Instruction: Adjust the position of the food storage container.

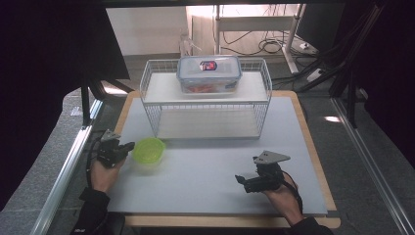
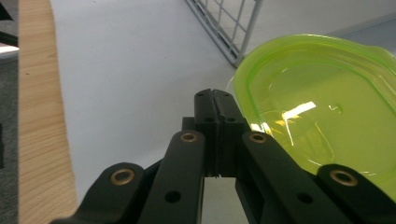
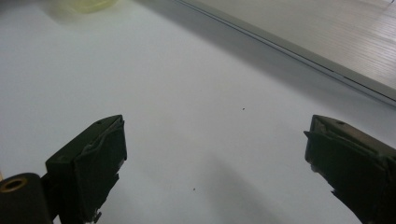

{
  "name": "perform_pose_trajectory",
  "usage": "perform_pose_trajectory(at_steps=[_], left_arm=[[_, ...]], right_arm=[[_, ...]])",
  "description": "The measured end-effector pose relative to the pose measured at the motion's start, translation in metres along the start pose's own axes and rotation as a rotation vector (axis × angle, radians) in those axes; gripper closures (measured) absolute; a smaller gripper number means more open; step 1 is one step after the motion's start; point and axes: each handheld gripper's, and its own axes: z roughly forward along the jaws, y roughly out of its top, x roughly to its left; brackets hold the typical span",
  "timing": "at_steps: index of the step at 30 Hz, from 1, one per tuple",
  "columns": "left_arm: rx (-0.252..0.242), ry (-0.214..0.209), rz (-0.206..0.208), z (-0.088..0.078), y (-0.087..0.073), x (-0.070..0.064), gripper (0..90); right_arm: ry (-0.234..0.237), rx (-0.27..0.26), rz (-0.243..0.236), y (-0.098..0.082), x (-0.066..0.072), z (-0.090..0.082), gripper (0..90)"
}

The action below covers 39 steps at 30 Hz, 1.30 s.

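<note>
The green bowl point(image 1: 149, 150) stands on the table point(image 1: 205, 166), just beside the tips of the left claw point(image 1: 128, 146), on the side toward the wire rack point(image 1: 205, 98). This claw is closed and empty. The right claw point(image 1: 240, 179) is open, well apart from the bowl, so the left one is nearer.

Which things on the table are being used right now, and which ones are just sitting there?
Being used:
- green tub, right beside the shut left tool
- left tool, seen close up in the left gripper view

Just sitting there:
- wire shelf
- clear lidded box on top of the shelf
- right tool, open over bare table
</note>
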Motion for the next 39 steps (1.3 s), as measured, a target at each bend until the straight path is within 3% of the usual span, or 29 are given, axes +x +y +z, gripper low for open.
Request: perform_pose_trajectory(at_steps=[8,15,19,23,30,37,39], left_arm=[[0.008,-0.057,-0.003,0.004,0.002,-0.020,89.9],[0.019,-0.133,0.030,0.009,0.004,-0.049,89.8],[0.034,-0.194,0.065,0.014,0.006,-0.071,89.8],[0.041,-0.229,0.097,0.015,0.006,-0.086,89.8],[0.051,-0.250,0.039,0.013,-0.004,-0.074,89.8],[0.049,-0.258,0.077,0.013,-0.001,-0.081,89.7],[0.059,-0.265,0.071,0.014,-0.003,-0.080,89.7]], right_arm=[[0.001,0.011,-0.003,0.000,0.001,0.002,4.9],[0.001,0.015,-0.002,0.000,0.001,0.002,4.9],[0.001,0.018,-0.002,-0.001,0.001,0.002,4.9],[0.000,0.022,-0.003,-0.001,0.001,0.002,4.9],[-0.004,0.019,0.000,-0.001,0.000,0.001,4.9],[-0.005,0.028,-0.006,-0.002,0.000,0.002,4.9],[-0.005,0.029,-0.004,-0.002,0.000,0.002,4.9]])
